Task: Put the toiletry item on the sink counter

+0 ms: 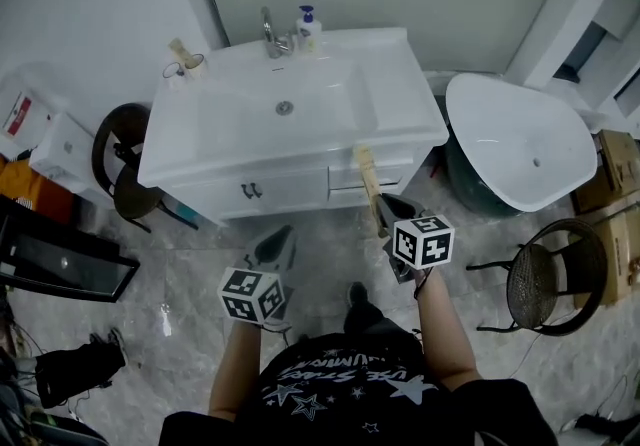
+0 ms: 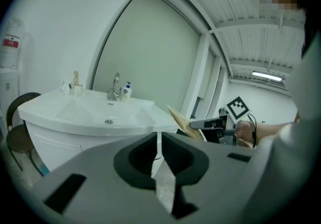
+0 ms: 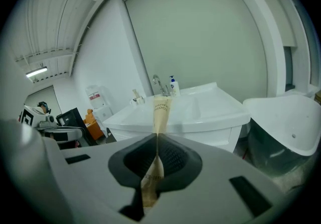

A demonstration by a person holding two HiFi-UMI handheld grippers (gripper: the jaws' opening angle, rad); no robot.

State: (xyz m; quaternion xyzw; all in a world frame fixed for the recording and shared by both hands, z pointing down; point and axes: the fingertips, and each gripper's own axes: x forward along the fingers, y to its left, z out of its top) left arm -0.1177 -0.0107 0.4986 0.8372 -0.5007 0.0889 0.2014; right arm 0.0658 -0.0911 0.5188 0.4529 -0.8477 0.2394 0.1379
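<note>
A tan paper toiletry packet [image 1: 366,172] sticks out of my right gripper [image 1: 383,206], which is shut on its lower end. The packet points at the front right edge of the white sink counter [image 1: 400,94] and hangs in the air just before it. In the right gripper view the packet [image 3: 161,110] rises from the closed jaws of the right gripper [image 3: 157,140] toward the counter [image 3: 220,112]. My left gripper [image 1: 281,236] hangs lower left over the floor, shut with nothing in it. The left gripper view shows the left gripper [image 2: 157,140] with its jaws together, and the packet [image 2: 183,121] off to the right.
A faucet [image 1: 270,34], a soap bottle [image 1: 308,22] and a cup with a brush [image 1: 188,62] stand at the counter's back. A white tub [image 1: 520,139] sits to the right, and a wire chair [image 1: 555,279] stands below it. A dark chair [image 1: 125,159] stands left of the cabinet.
</note>
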